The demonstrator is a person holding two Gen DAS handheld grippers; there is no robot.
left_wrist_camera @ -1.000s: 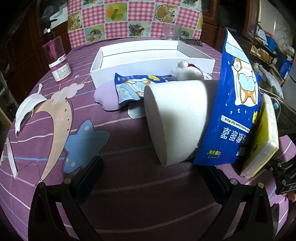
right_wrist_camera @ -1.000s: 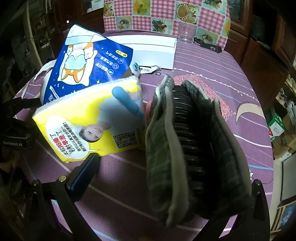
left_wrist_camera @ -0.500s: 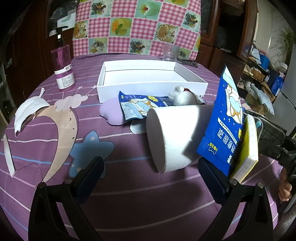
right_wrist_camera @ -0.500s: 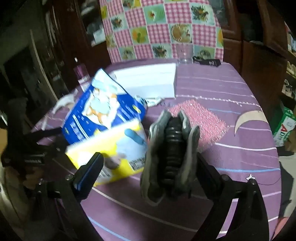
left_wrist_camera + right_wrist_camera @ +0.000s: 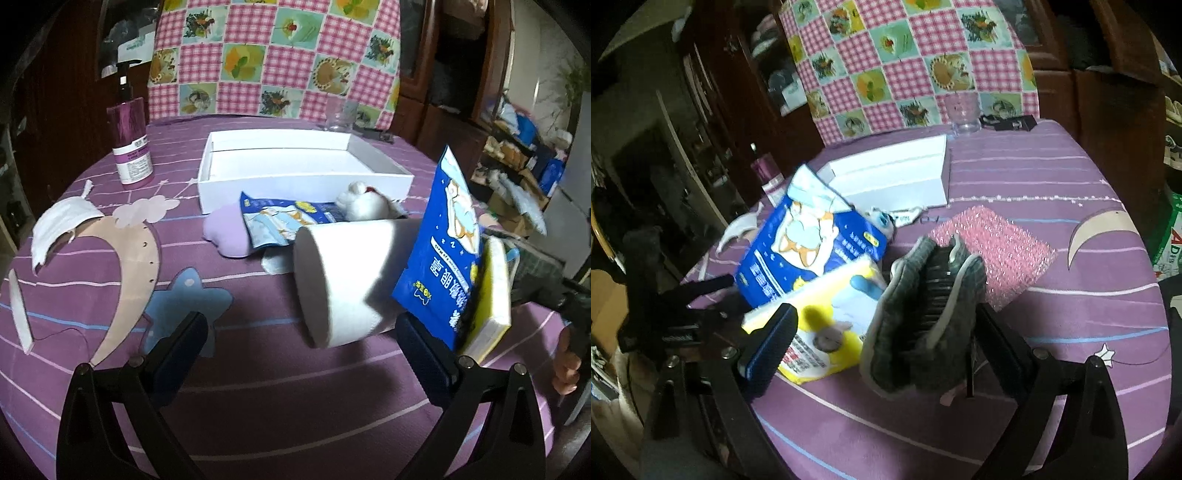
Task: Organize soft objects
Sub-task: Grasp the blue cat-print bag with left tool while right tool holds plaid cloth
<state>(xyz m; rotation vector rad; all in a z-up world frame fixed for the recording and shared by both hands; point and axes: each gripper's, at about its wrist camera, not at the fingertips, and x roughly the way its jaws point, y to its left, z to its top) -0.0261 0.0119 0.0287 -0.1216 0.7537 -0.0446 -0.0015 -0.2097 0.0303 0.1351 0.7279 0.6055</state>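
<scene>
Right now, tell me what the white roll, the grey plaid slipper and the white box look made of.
White roll: soft matte tissue paper, faintly dimpled. Grey plaid slipper: woven fabric, pale piped edge, ribbed dark lining. White box: probably smooth matte cardboard, with thin, crisp walls.

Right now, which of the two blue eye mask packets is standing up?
The big blue packet leaning against the yellow tissue pack. The smaller one lies flat by the white box.

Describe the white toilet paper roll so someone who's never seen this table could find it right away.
Start at the shallow white cardboard box in the middle of the purple patterned tablecloth. Nearer the camera, past a blue sachet and a small white plush toy, lies the white toilet paper roll on its side. It is the only plain cylinder there, with a tall blue eye-mask pouch leaning against it.
</scene>
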